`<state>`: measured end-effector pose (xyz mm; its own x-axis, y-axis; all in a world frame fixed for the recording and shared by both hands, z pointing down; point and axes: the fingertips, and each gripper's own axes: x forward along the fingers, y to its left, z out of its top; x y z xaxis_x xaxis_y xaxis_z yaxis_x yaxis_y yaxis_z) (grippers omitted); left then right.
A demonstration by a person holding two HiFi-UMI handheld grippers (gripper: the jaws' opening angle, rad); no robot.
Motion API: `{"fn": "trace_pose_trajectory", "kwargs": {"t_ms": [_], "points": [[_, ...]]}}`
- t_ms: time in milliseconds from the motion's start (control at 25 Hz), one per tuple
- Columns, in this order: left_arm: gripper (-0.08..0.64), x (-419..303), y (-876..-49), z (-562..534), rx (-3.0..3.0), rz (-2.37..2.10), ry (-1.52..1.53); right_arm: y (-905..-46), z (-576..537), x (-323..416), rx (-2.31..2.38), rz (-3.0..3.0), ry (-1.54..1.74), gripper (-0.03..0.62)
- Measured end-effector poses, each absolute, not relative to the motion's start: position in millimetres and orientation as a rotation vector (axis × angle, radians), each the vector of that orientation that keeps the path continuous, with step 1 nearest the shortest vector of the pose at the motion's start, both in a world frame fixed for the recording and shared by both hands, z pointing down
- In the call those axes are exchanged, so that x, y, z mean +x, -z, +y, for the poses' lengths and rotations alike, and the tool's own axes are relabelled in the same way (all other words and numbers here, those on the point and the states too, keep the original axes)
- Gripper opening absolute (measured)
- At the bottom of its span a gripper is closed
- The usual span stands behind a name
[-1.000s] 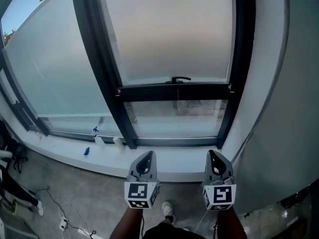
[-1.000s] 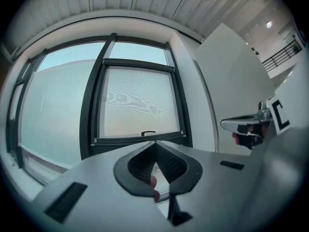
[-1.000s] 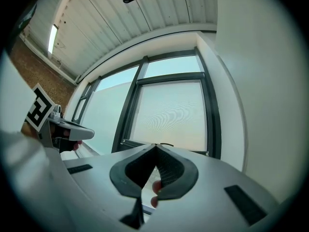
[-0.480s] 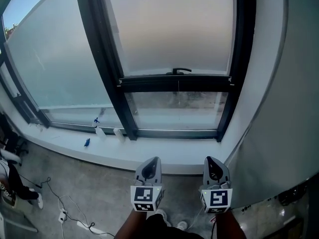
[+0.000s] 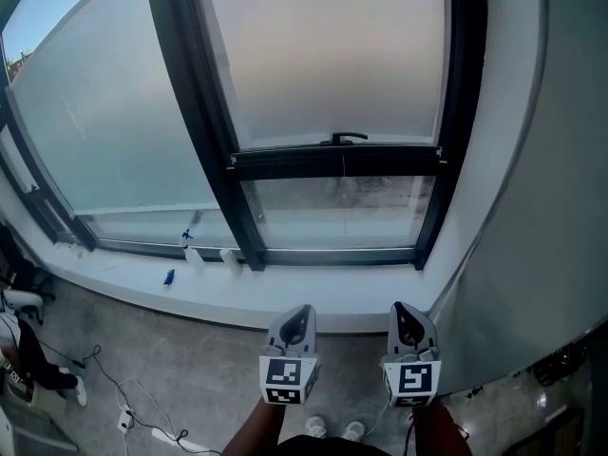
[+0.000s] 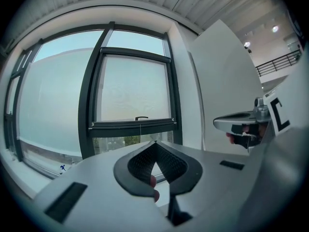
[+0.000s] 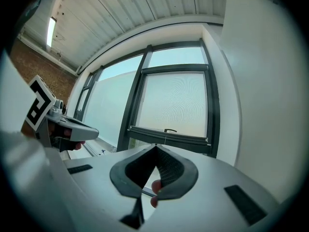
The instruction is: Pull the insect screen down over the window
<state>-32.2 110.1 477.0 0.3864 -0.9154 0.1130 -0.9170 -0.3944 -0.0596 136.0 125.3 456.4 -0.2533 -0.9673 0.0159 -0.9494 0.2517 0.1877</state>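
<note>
Looking down from the head view, the left gripper point(image 5: 302, 312) and the right gripper point(image 5: 403, 308) sit side by side low in the picture. Both point at the window and stand well apart from it.

The insect screen point(image 5: 323, 55) covers the upper part of the right-hand pane as a hazy sheet. Its dark bottom bar point(image 5: 337, 160), with a small handle point(image 5: 348, 138), stands partway down. Below it is a strip of clear glass point(image 5: 337, 217), then the white sill point(image 5: 313, 297).

Only this view shows the grey floor point(image 5: 190, 369), the cables point(image 5: 123, 411) lying on it and the person's shoes point(image 5: 332, 430).

The left gripper view shows that gripper's fingers point(image 6: 142, 161) pressed together at the tip with nothing between them. It also shows a railing point(image 6: 282, 62) high on the right.

The right gripper view shows its fingers point(image 7: 170, 167) likewise pressed together and empty. A brick wall point(image 7: 46, 76) is on its left and a ribbed ceiling point(image 7: 120, 18) above. Each gripper view catches the other gripper at its edge.

Compared with a second ago, both grippers sit lower in the head view and the left one is nearer the right. The bottom bar is at the same level on the window, with the same strip of glass beneath it.
</note>
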Motion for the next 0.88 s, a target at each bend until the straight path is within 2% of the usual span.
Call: {"fn": "trace_pose_trajectory", "kwargs": {"t_ms": [400, 880], "points": [[0.003, -36, -462, 117, 2.644, -1.640, -0.149, -426, 113, 141, 1.916, -2.344, 0.287, 0.003], [0.002, -42, -461, 125, 2.648, -1.645, -0.123, -460, 134, 112, 1.906, -2.390, 0.152, 0.003]]}}
